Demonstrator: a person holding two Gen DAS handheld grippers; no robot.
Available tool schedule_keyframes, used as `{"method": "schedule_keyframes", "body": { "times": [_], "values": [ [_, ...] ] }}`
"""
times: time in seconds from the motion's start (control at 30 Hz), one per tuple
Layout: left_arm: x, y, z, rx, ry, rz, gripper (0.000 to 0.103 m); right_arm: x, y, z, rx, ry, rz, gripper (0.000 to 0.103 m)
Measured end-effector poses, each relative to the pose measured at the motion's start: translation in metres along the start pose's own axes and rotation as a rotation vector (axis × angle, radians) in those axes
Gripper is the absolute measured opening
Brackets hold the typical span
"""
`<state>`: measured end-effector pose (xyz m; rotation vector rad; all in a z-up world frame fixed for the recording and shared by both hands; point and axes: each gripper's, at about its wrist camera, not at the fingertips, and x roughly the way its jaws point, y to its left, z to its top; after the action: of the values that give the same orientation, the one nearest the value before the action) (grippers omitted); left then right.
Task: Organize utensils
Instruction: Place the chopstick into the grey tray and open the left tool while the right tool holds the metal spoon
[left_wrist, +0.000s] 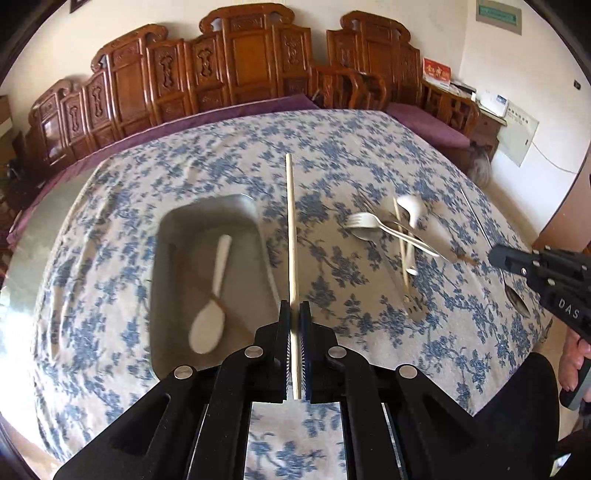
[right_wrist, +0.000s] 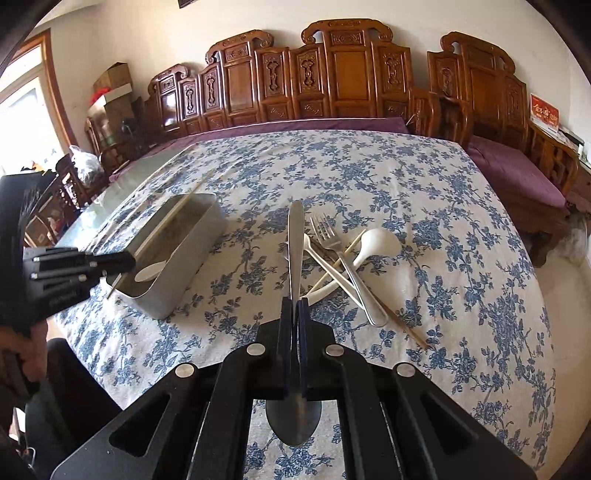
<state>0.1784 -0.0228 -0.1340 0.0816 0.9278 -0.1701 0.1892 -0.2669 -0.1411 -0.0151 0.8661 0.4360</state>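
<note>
My left gripper (left_wrist: 294, 308) is shut on a pale wooden chopstick (left_wrist: 291, 221) and holds it beside and above a grey metal tray (left_wrist: 207, 210); it also shows at the left of the right wrist view (right_wrist: 127, 264). A white spoon (left_wrist: 212, 299) lies in the tray (right_wrist: 192, 254). My right gripper (right_wrist: 295, 304) is shut on a metal spoon (right_wrist: 295, 236), handle pointing forward, bowl behind the jaws. It shows at the right edge of the left wrist view (left_wrist: 496, 258). Forks (right_wrist: 328, 236), a white ceramic spoon (right_wrist: 376, 242) and a chopstick (right_wrist: 406, 328) lie piled on the cloth.
The table wears a blue floral cloth (right_wrist: 461, 221), with bare glass at its left edge (left_wrist: 48, 221). Carved wooden benches with purple cushions (right_wrist: 517, 173) line the far side. A person's hand (left_wrist: 572, 358) holds the right gripper's grip.
</note>
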Motion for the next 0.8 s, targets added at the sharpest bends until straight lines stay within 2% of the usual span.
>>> {"method": "schedule_keyframes", "body": {
  "times": [0.3, 0.5, 0.8],
  "values": [
    [0.009, 0.034, -0.001, -0.042, 0.008, 0.024, 0.004, 0.001, 0.006, 0.001, -0.006, -0.001, 0.019, 0.005],
    [0.030, 0.054, -0.006, -0.077, 0.055, 0.017, 0.004, 0.003, 0.010, -0.001, -0.010, 0.006, 0.024, 0.005],
    [0.050, 0.064, -0.011, -0.097, 0.098, 0.000, 0.004, 0.014, 0.017, -0.004, -0.026, 0.034, 0.034, 0.005]
  ]
}}
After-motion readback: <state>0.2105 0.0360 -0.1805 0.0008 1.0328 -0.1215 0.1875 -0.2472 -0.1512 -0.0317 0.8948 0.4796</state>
